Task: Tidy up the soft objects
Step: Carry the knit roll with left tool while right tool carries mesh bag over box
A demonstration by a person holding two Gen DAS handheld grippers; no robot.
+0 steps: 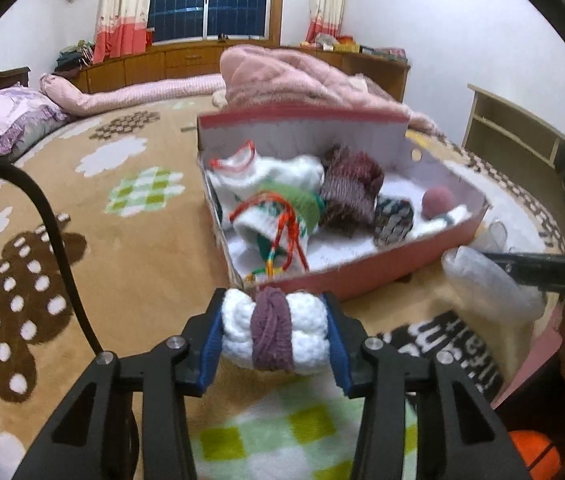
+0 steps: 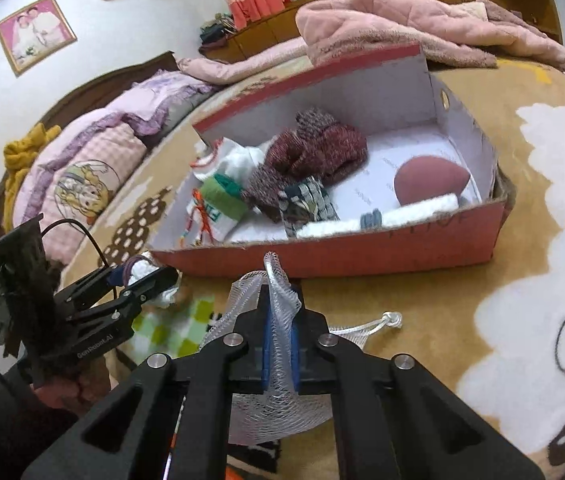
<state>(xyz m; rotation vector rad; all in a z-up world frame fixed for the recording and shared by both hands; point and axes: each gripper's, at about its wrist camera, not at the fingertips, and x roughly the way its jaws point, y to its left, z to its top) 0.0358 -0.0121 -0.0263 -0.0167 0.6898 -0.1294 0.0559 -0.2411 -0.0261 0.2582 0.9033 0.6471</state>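
Left gripper: I am holding my left gripper (image 1: 276, 334) just in front of the box's near wall; its blue pads (image 1: 212, 342) are pressing on both ends of a white knitted bundle wrapped with a purple band (image 1: 272, 332), so it is clamped on that bundle, and the bundle is hanging above the blanket

Right gripper: I am keeping my right gripper (image 2: 280, 316) squeezed together on a white mesh bag (image 2: 278, 412); a strip of the net is sticking up between the fingers, the rest is sagging beneath them, and its knotted cord (image 2: 392, 317) is lying on the blanket to the right

Box: a red cardboard box with a white lining (image 2: 398, 250) is sitting on the bed just beyond both grippers, its lid standing up at the back

Inside the box: a white knitted piece with a green band and orange cord (image 1: 272, 210) is lying at the left end; a maroon knitted item (image 2: 318, 150) is lying beside it in the middle; a dark patterned roll (image 1: 394, 218) is resting against the maroon one; a dark red teardrop-shaped sponge (image 2: 430, 180) is sitting at the right end; a white roll (image 2: 402, 214) is lying along the near wall

Bed: a tan blanket with flower shapes (image 1: 142, 248) is covering it; a pink quilted cover (image 1: 302, 76) is heaped behind the box
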